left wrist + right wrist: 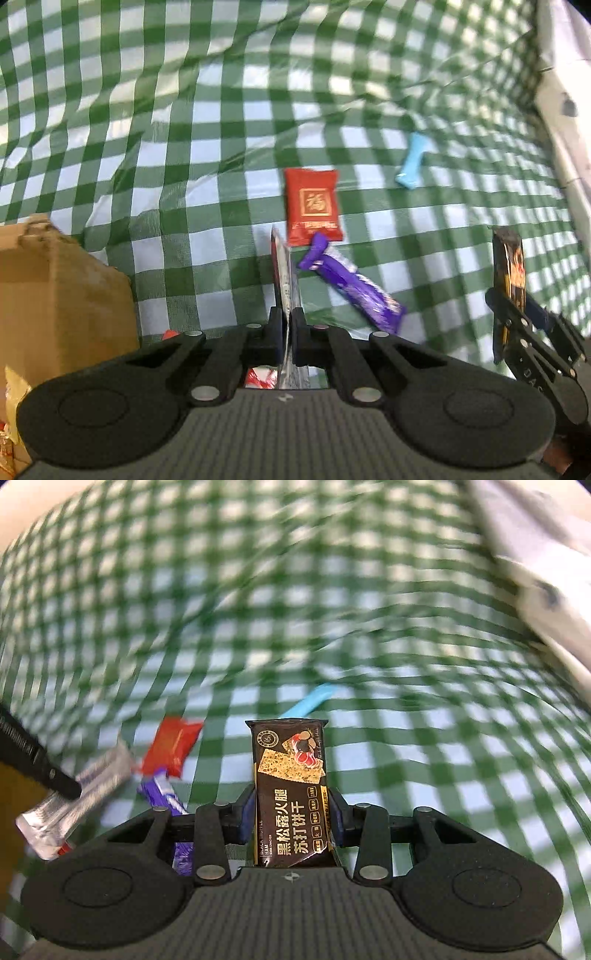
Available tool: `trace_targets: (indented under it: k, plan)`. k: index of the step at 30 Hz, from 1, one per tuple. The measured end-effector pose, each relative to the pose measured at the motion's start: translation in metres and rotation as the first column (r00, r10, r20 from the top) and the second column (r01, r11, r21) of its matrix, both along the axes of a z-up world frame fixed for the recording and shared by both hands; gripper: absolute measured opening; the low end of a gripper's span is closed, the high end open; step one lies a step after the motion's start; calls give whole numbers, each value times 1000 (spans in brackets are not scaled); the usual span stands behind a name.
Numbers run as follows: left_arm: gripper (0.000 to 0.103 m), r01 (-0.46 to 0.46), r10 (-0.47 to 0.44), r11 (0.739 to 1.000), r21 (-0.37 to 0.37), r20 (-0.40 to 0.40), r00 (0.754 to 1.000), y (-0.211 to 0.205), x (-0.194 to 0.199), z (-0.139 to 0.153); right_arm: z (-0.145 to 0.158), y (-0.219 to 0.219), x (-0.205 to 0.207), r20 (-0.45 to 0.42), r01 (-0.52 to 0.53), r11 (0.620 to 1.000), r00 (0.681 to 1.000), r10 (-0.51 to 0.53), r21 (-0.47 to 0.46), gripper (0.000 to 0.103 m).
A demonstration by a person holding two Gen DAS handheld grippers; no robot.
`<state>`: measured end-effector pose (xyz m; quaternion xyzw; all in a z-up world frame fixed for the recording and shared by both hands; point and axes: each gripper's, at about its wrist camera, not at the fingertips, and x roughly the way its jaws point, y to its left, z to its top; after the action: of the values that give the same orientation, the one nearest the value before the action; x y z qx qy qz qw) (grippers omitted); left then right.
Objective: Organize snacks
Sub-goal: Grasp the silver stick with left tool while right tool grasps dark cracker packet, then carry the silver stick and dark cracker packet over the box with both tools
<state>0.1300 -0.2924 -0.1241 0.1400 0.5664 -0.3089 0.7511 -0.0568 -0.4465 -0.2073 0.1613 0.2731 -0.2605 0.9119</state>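
My left gripper (287, 319) is shut on a silver snack packet (283, 273), held edge-on above the green checked cloth; it also shows in the right wrist view (79, 790). My right gripper (291, 808) is shut on a dark cracker packet (290, 794), seen at the right in the left wrist view (509, 273). On the cloth lie a red packet (313, 205), a purple bar (354, 288) and a light blue candy (410, 162).
A brown cardboard box (55, 295) stands at the left with red and gold wrappers beside it. A white wall or edge (565, 110) bounds the cloth at the right. The cloth (184, 147) is wrinkled.
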Motion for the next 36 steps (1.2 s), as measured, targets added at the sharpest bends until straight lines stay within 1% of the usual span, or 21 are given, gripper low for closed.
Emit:
trace_targets:
  k: [2,5,7,8,9,12,15,19,23,25,31,36]
  plan:
    - [3,6,-6,1000,-11,1,1000,1,-8,11,11,6,-19,25,48,998,998,-49,26,41]
    - [3,8,-8,998,-60,2,1000,16,-20,38,27,19,-40,49,78,995,996,-81,60,41]
    - [3,8,-7,995,-95,17,1000,29,-30,55,38,30,-49,56,74,995,995,-77,62,41]
    - [3,8,-5,994,-111,24,1000,29,-36,62,44,36,-53,59,78,995,995,-82,61,41]
    - [3,3,1,992,-126,29,1000,39,-40,73,51,43,-57,61,76,995,995,-80,60,41]
    - [3,-10,19,986,-166,56,998,73,-54,105,74,70,-66,84,60,997,994,-64,55,41]
    - [3,-32,48,979,-199,78,996,112,-65,134,97,101,-69,118,20,999,993,-25,48,41]
    - [3,-74,100,976,-204,120,988,166,-72,160,120,150,-61,143,-71,997,988,65,41,41]
    - [3,-113,145,976,-185,173,974,215,-73,175,141,190,-43,160,-163,985,975,153,54,41]
    - [3,-133,166,974,-182,181,969,241,-70,179,151,208,-32,160,-205,977,968,195,52,41]
    - [3,-194,228,964,-184,187,956,306,-58,179,172,262,-1,134,-301,953,947,293,43,41]
    - [3,-230,263,955,-185,182,947,342,-49,169,174,295,23,92,-355,934,932,352,27,41]
